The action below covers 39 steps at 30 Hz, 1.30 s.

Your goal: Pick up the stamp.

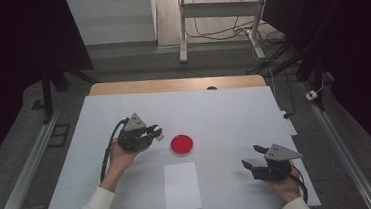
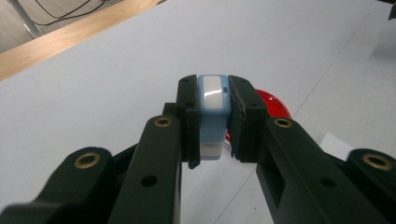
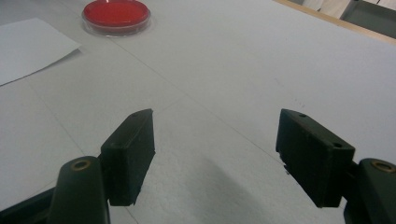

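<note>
Left tongs (image 1: pixel 156 132) clenched on a small light-blue and white block (image 2: pixel 213 109), likely a stamp, though its face is hidden. In the left gripper view the two pads press its sides squarely, block upright between them. It is held off the table (image 1: pixel 224 111), just left of the red dish (image 1: pixel 182 144).

Red dish: shallow, round, clear-walled, red fill, probably an ink pad or pigment. It sits near the table's middle. White paper sheet (image 1: pixel 182 186) lies just on the near side of the dish, flat, apart from it.

Right tongs (image 1: pixel 252 157) released: jaws stand wide in the right gripper view, nothing between them. They hover low, well to the right of the dish and on its near side.

Step in hand, as I judge it: carry the block over to the dish, presumably to ink it before pressing on the sheet.

To do it well:
- Keep the squeeze firm; the block is smooth-sided and could slip or twist.
- Bring it over the dish centre, not the rim, then lower straight down with the bottom face level.
- Touch lightly; a hard push could skid the dish.
- The free right tongs could steady the dish rim or the sheet if either shifts.
</note>
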Tool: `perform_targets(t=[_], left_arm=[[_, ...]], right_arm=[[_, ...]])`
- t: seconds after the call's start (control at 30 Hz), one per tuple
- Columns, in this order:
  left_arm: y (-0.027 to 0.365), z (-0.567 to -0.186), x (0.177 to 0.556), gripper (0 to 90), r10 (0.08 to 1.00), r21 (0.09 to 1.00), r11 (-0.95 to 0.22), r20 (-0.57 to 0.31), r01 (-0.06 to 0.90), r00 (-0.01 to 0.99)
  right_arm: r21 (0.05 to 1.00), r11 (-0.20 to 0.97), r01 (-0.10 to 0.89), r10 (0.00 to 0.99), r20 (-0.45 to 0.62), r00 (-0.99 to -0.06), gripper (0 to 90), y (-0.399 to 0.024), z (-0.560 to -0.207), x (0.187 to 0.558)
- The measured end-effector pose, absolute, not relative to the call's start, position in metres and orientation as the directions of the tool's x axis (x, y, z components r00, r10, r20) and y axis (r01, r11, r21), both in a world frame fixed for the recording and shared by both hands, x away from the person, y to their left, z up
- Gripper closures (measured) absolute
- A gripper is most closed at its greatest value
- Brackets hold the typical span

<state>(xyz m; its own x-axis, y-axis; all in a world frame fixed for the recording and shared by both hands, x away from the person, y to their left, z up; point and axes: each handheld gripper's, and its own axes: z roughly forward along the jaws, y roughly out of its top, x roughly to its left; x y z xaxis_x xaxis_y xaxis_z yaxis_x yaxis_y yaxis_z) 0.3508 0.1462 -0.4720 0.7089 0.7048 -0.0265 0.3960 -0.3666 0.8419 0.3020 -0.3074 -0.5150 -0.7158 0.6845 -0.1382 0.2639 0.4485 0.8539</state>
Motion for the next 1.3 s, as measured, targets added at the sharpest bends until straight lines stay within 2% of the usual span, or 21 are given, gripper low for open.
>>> perform_targets(t=[0.77,1.3], left_arm=[[0.141,-0.461,0.342,75.2,0.682,0.859,-0.295,-0.118,0.419,0.722],[0.129,-0.453,0.33,75.2,0.635,0.866,-0.291,-0.144,0.408,0.759]], right_arm=[[0.853,0.451,0.263,0.683,-0.14,-0.717,27.6,-0.308,-0.515,0.302],[0.855,0.443,0.271,0.689,-0.131,-0.713,27.6,-0.306,-0.516,0.305]])
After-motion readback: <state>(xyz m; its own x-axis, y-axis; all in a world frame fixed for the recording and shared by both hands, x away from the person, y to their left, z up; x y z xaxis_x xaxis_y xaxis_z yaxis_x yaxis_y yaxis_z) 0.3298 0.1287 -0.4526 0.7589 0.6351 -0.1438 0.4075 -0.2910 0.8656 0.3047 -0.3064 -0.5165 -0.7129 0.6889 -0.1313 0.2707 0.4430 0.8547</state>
